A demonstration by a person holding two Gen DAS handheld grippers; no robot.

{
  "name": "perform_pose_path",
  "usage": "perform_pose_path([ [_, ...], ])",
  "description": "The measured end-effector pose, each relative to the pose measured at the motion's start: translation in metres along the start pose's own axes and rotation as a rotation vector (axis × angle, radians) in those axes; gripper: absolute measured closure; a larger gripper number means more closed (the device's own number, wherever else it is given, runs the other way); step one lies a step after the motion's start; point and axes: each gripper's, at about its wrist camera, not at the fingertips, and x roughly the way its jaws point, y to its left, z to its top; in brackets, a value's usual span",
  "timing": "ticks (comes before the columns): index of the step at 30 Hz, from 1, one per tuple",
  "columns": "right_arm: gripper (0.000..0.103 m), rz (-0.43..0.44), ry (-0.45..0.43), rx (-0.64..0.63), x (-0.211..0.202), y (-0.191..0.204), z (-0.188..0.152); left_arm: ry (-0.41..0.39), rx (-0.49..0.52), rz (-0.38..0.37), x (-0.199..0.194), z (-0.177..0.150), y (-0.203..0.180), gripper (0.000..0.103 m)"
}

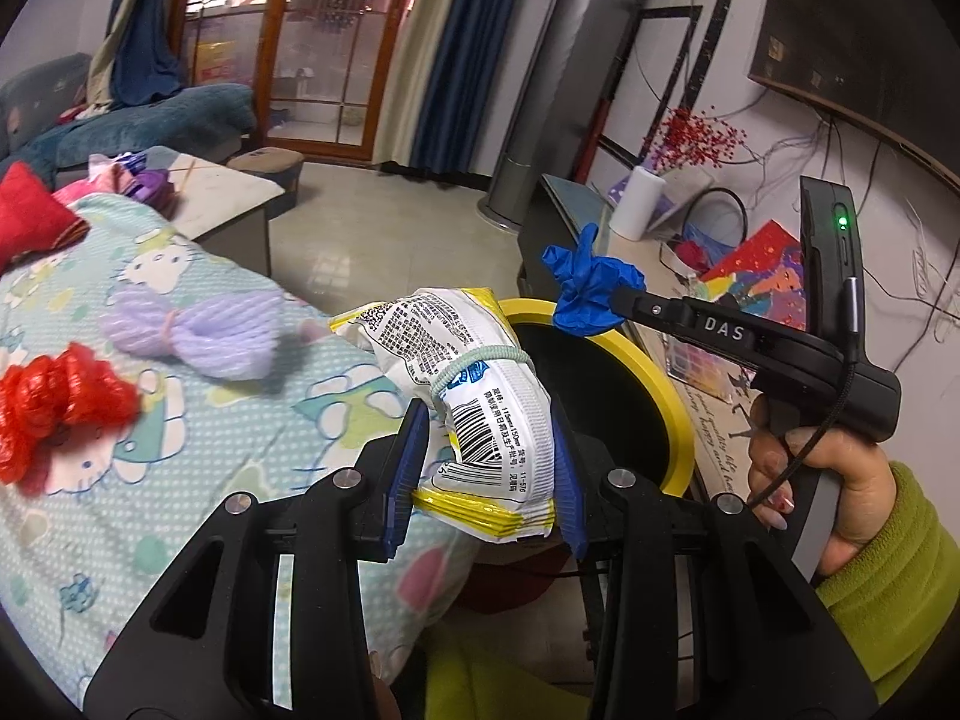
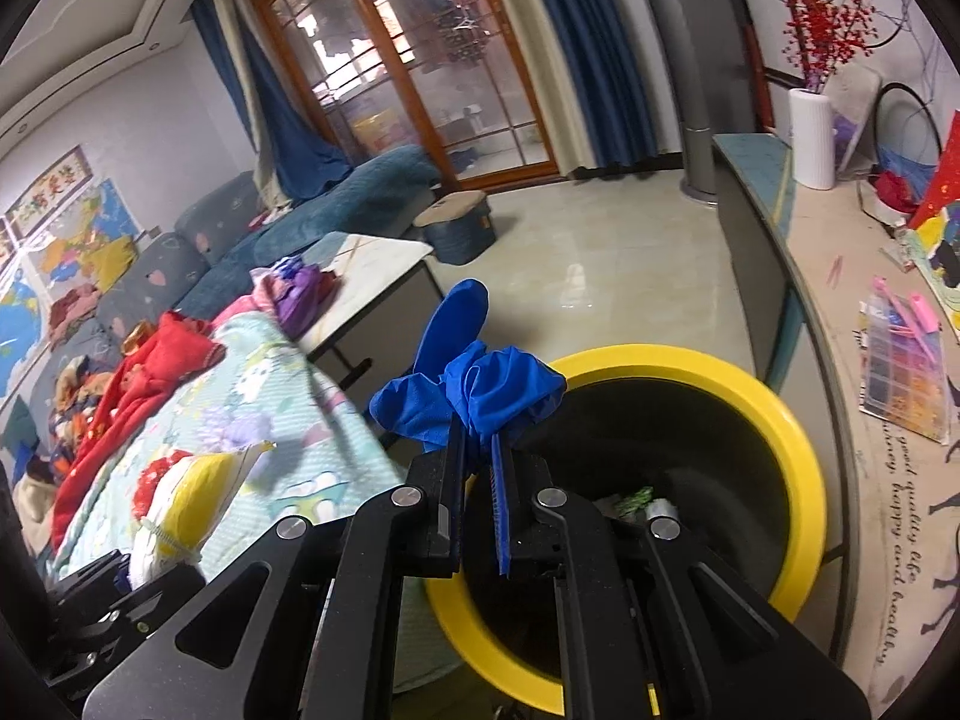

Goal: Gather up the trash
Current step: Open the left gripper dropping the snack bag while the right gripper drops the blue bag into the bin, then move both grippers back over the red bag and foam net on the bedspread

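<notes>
Left gripper (image 1: 489,468) pinches snack packet (image 1: 480,396); right gripper (image 2: 477,450) pinches blue glove (image 2: 474,390) over yellow-rimmed bin (image 2: 798,438).

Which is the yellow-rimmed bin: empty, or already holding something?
Holding something: the right wrist view looks into the yellow-rimmed bin, where a few small bits, one green, lie at the dark bottom. How full, cannot tell.

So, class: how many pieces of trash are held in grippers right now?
2: a white-and-yellow packet in the left gripper, beside the yellow bin, and a blue glove pinched in the right gripper above its rim.
</notes>
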Motion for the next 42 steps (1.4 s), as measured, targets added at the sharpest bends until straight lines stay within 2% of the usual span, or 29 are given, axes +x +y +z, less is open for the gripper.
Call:
perform_pose_path([
  [14,0.095,-0.049,0.016,0.082,0.002,-0.046,-0.005,0.048,0.079,-0.041,0.032,0.001,-0.031,0.072],
  [31,0.092,-0.062,0.072,0.156,0.012,-0.072,-0.014,0.094,0.144,-0.055,0.074,0.0,-0.054,0.072],
  [35,0.088,-0.06,0.07,0.177,0.011,-0.078,-0.014,0.103,0.151,-0.054,0.085,0.005,-0.057,0.072],
  [39,0.071,-0.06,0.058,0.22,0.008,-0.087,-0.014,0.104,0.16,-0.055,0.092,0.008,-0.06,0.071],
  [41,0.069,-0.069,0.052,0.224,0.006,-0.089,-0.014,0.098,0.171,-0.047,0.095,0.011,-0.061,0.069],
  [42,0.069,-0.074,0.048,0.225,0.005,-0.09,-0.013,0.095,0.171,-0.047,0.096,0.012,-0.061,0.064],
])
